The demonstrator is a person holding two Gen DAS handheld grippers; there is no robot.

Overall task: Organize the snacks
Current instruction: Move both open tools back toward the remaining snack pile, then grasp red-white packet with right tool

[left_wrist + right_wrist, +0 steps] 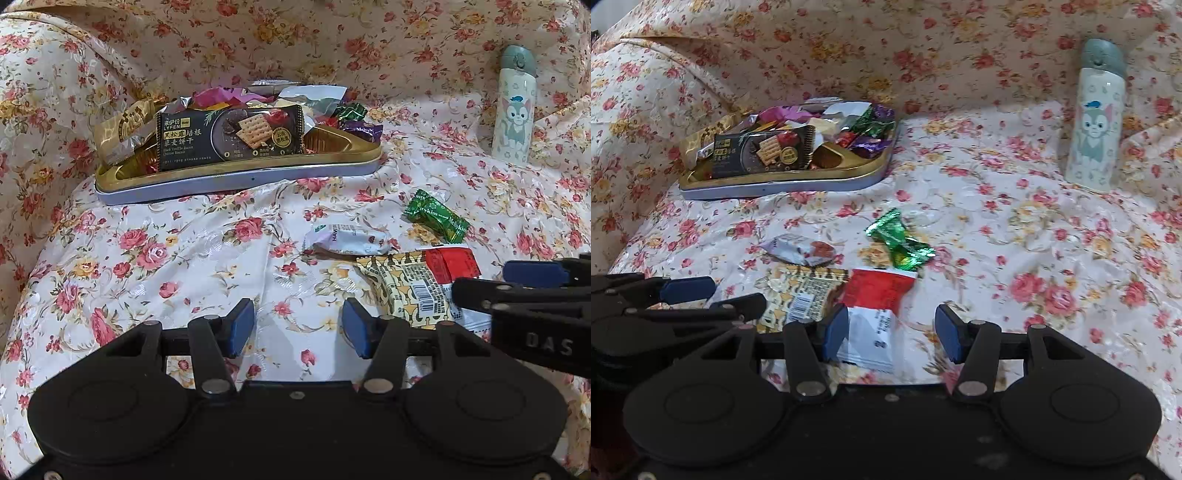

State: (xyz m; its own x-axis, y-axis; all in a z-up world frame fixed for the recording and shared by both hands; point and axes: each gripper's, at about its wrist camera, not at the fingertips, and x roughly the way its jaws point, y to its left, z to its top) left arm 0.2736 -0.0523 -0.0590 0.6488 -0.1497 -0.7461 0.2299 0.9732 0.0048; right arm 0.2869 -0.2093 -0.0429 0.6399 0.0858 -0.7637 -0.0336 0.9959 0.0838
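Left tongs (298, 328): released, nothing between the pads. Right tongs (892, 334): released, straddling red-and-white packet (877, 306). Green candy (899, 242) just beyond. Snack tin (783, 181): far ahead-left, heaped with wrapped snacks.

Floral cloth (184, 266) – cat-print bottle (515, 107) upright at back right, grey-blue cap

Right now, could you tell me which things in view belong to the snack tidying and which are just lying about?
Belonging to the job:
tin tray holding snacks
black cracker packet in the tray
green candy
white wrapped sweet
yellow patterned packet
red and white packet

Just lying about:
cartoon cat bottle
floral cloth
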